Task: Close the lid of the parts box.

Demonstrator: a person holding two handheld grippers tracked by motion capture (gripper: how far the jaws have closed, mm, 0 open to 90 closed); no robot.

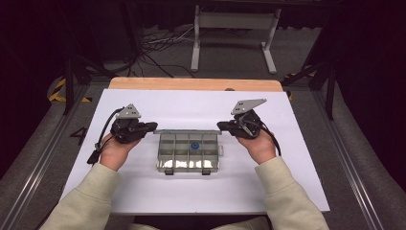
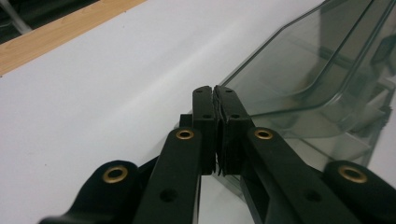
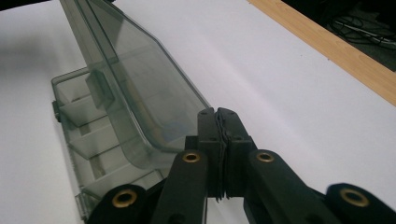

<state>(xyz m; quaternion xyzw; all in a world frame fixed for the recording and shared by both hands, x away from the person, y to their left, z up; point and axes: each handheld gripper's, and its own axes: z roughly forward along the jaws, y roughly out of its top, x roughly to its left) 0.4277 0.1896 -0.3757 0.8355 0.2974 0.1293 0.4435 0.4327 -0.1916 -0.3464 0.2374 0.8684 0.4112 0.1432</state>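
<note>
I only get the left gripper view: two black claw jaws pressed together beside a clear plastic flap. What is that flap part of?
Observer: The high view shows it is the lid of a clear compartment box, raised along the box's far side.
Operator: Is anything in the box?
Observer: One small blue thing lies in a middle compartment.
Operator: Where is the other claw?
Observer: The right claw is at the lid's opposite end, its jaws shut too.

Table brightly lit, surroundings dark; near jaws soft, glare on plastic
</note>
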